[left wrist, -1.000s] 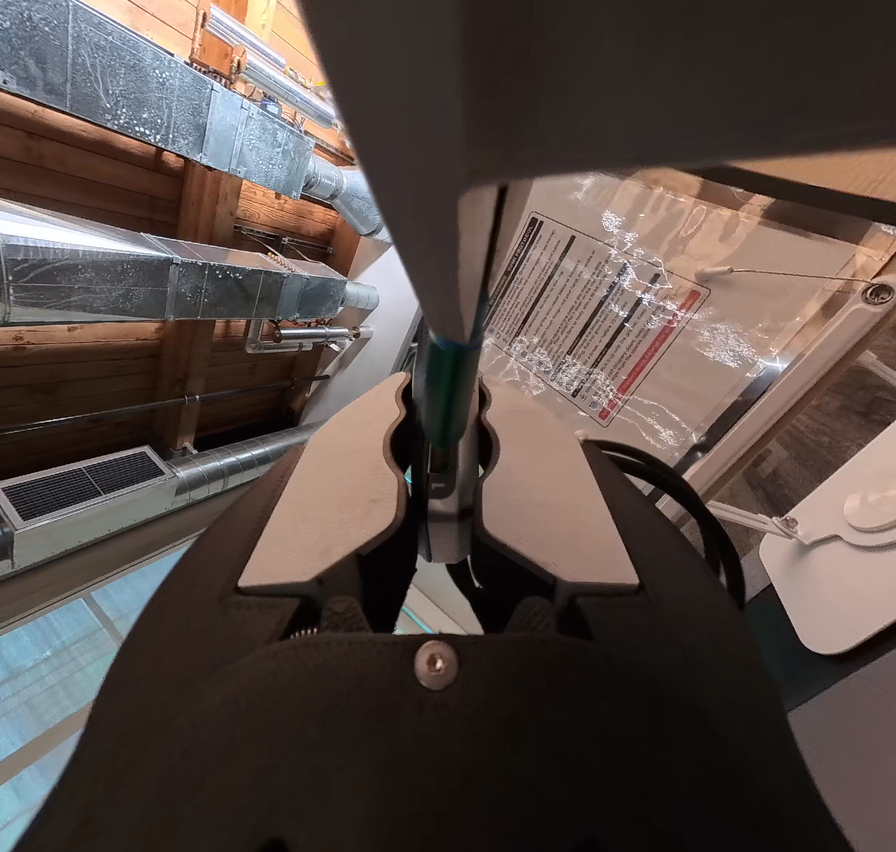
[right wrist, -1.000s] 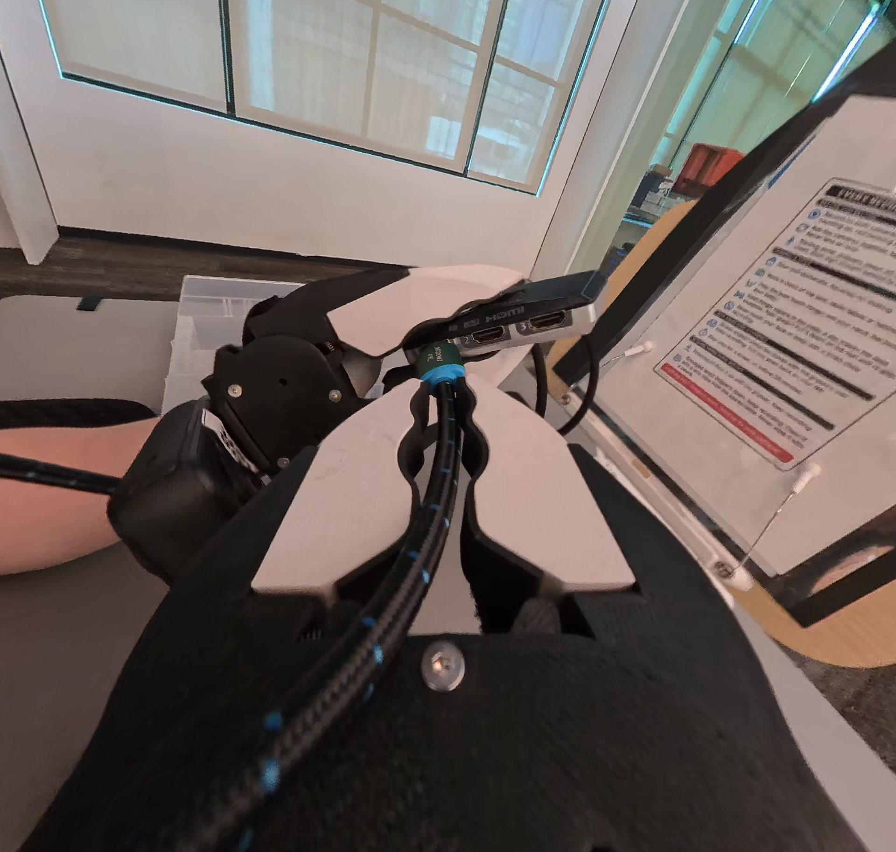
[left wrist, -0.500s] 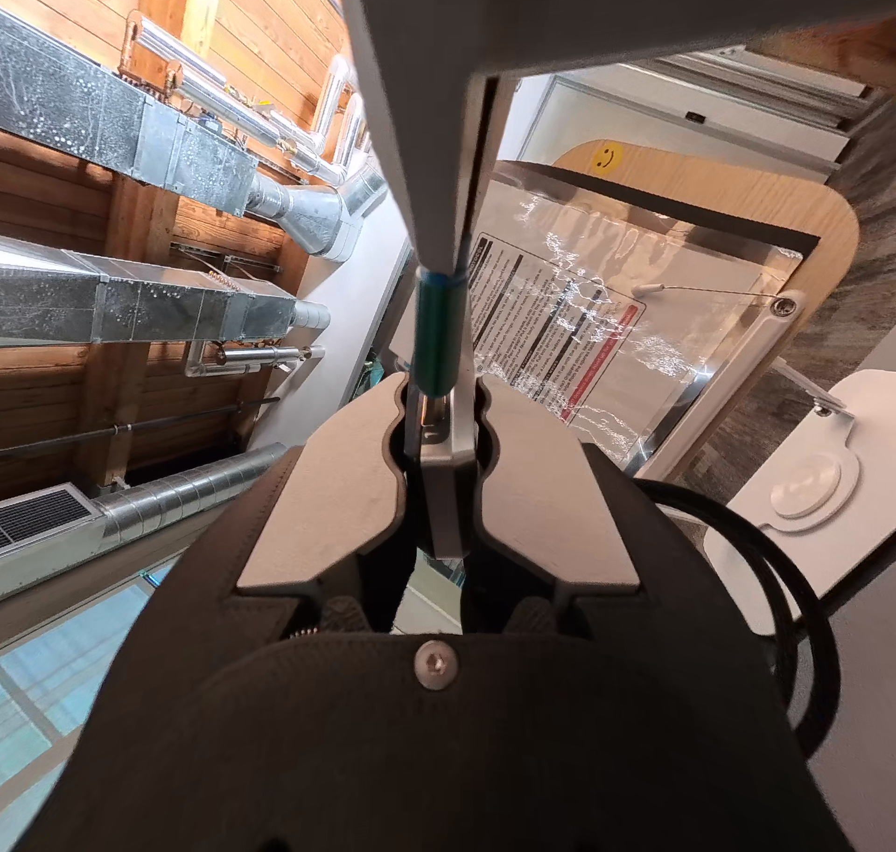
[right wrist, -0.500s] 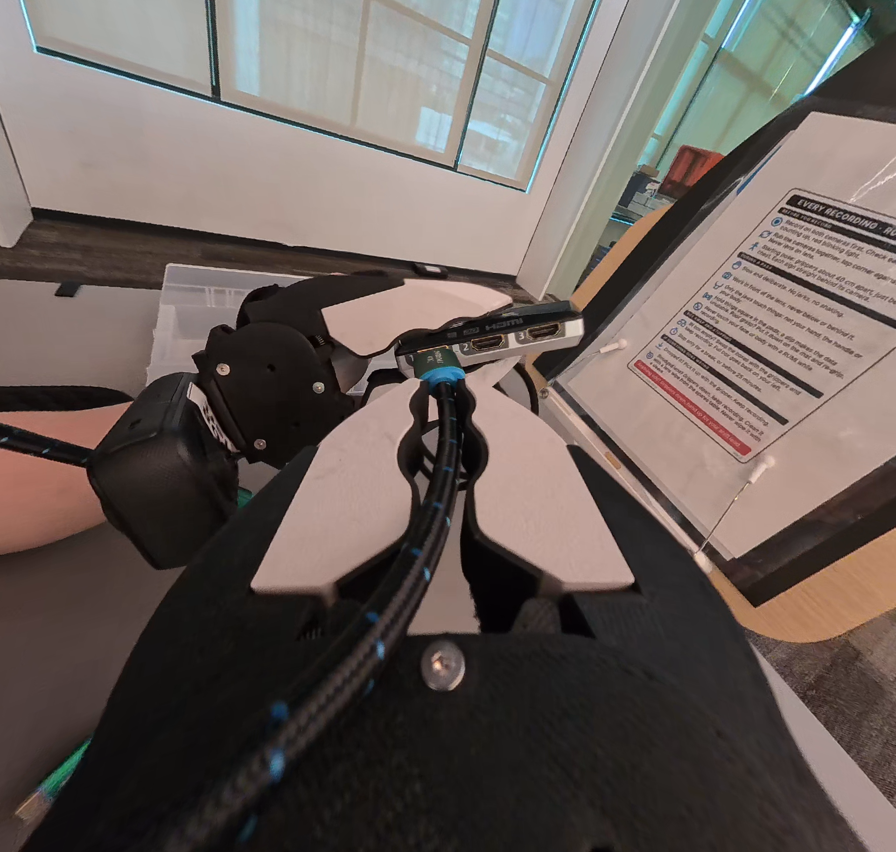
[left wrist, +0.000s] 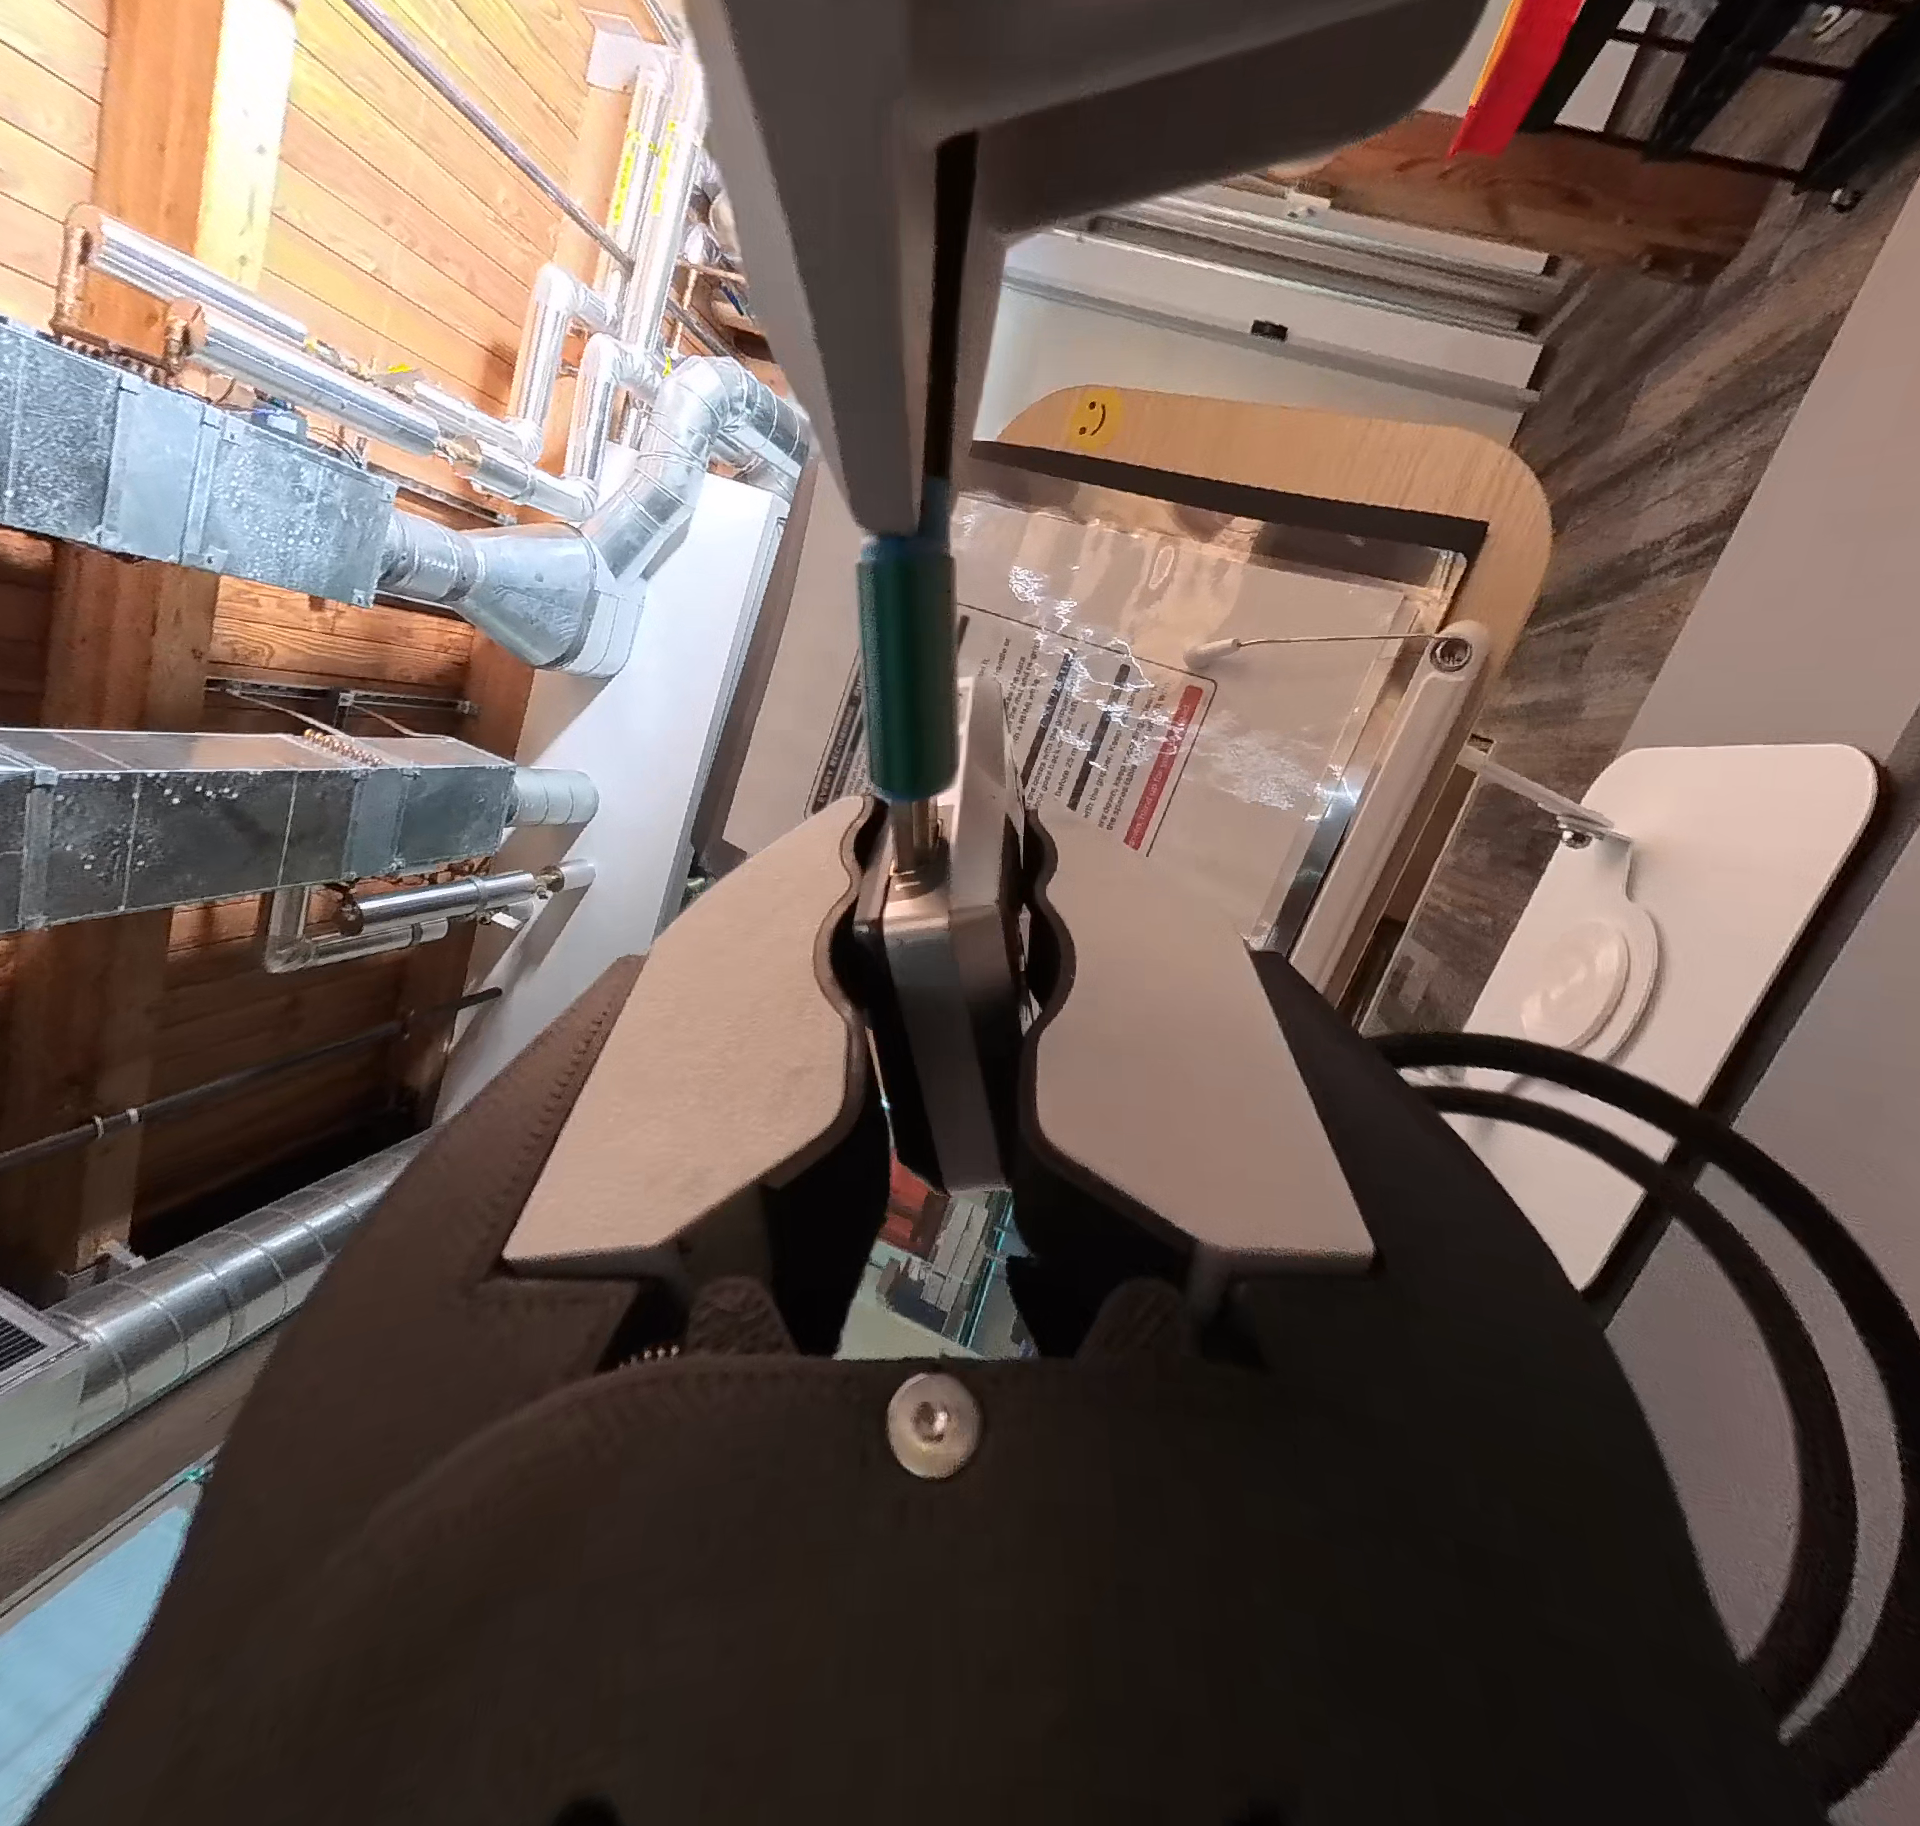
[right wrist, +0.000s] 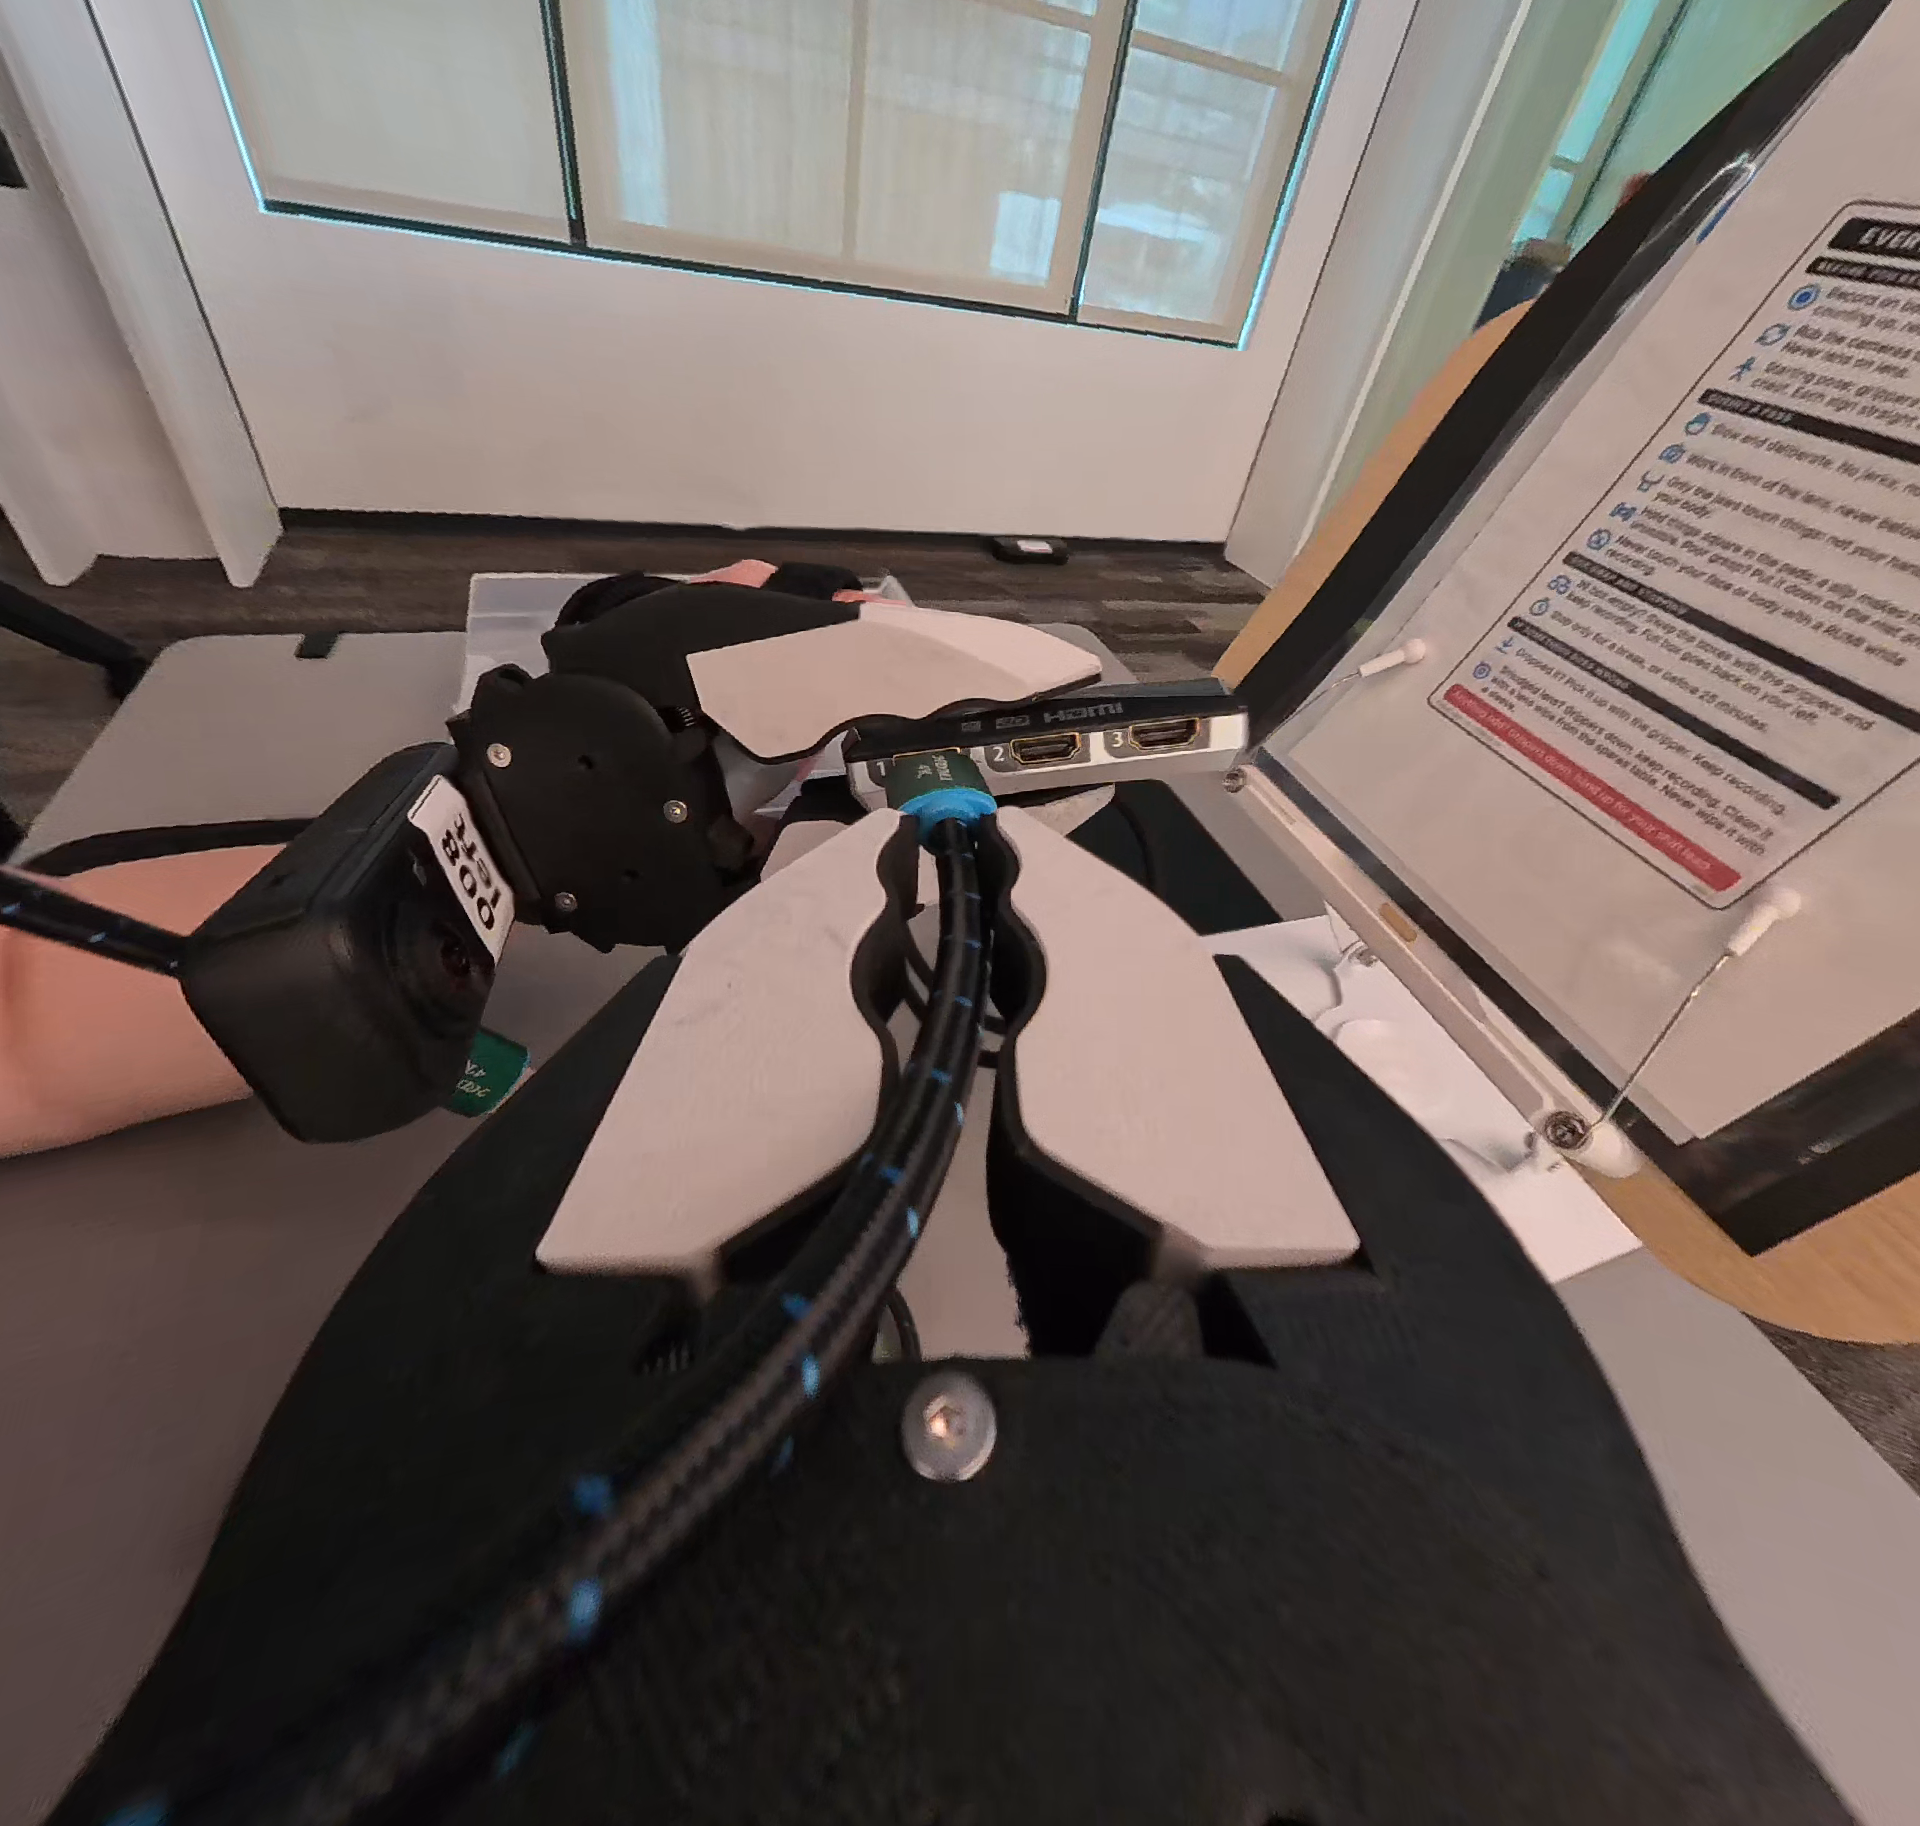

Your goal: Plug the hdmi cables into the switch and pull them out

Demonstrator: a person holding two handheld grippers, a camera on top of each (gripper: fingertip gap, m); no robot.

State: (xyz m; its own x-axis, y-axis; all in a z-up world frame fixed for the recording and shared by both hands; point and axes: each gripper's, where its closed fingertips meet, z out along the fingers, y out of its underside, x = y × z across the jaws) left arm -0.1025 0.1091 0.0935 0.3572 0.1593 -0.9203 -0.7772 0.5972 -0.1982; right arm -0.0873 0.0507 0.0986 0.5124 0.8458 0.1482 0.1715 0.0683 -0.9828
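Left gripper (left wrist: 940, 929) clamped on switch (right wrist: 1049, 742), right gripper (right wrist: 940, 826) pinching braided cable (right wrist: 940, 987) behind green plug (left wrist: 902, 680), plug tip hidden in leftmost port.

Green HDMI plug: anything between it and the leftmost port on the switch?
Nothing visible. The green HDMI plug, held in the right gripper, sits at the leftmost port of the switch, which the left gripper clamps. The two other ports are empty.

Switch (right wrist: 1049, 742): silver body, black top, gold-toned ports. Plug (left wrist: 902, 680): green shell w/ blue collar. Cable (right wrist: 935, 1028): black braid w/ blue flecks. Right gripper (right wrist: 940, 826): white fingers on black body; left gripper (left wrist: 940, 877) same. Notice sheet (right wrist: 1704, 571): white, black bars, one red bar. Tabletop (right wrist: 135, 1309): grey.
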